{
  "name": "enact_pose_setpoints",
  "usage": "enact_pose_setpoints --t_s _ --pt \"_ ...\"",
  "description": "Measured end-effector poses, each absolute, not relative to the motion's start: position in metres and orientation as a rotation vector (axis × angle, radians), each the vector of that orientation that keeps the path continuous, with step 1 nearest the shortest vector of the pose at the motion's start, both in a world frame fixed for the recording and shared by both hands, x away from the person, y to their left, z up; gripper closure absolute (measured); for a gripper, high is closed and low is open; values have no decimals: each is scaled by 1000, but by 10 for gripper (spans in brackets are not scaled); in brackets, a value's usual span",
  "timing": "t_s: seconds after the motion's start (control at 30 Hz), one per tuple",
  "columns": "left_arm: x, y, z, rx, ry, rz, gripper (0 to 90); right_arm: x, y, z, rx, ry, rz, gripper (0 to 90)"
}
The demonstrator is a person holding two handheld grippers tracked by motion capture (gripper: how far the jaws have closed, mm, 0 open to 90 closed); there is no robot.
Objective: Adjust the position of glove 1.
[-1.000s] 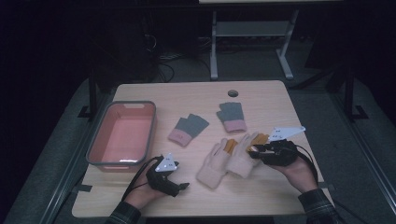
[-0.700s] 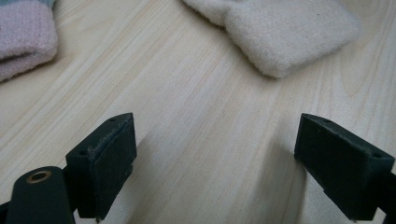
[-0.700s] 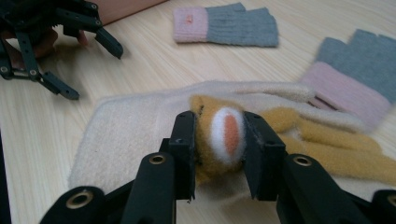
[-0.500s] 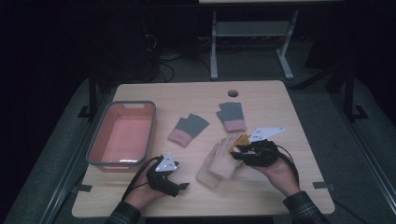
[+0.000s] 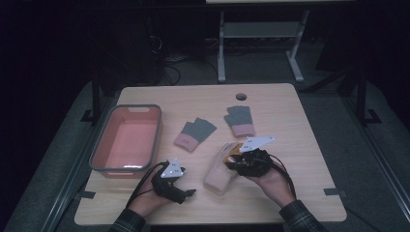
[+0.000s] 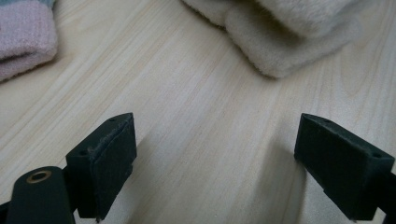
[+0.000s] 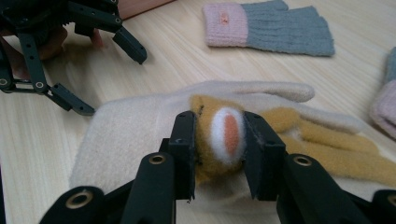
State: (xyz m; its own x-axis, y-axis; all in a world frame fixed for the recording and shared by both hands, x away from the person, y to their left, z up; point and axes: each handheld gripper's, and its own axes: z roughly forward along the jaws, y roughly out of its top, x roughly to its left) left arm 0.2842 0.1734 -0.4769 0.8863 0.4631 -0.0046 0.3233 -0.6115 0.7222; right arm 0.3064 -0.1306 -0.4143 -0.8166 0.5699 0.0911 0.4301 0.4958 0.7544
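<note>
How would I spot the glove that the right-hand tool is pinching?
Start at the pink bin on the wooden table, then look right past the two grey-and-pink gloves. The mustard glove lies on a cream glove, pinched in the right gripper; it alone has an orange-and-white patch.

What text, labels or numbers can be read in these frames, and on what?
None legible.
Pink cuff of the grey glove: a small orange patch, too blurred to tell whether it carries lettering.
Grey plates on the left hand-held gripper and the right hand-held gripper: small dark marks, too small to read.
Cream glove, red bin and table: no writing seen.
</note>
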Motion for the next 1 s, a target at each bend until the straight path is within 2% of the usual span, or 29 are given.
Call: enact_pose_setpoints --t_s 0.2,0.47,0.6,0.73,1.0 --pt "284 173 -477 2278 563 235 122 307 -127 -419 877 2558 1189 667" --pt "285 174 -477 2283 558 237 122 309 -125 -430 900 2596 1147 615" --pt "284 173 -477 2283 562 232 122 311 -123 -436 912 2623 1106 541" --pt "285 174 -477 2285 559 235 122 312 -126 -435 932 2608 1121 399" --pt "286 172 -474 2312 564 230 122 315 -145 -430 972 2559 1141 248"
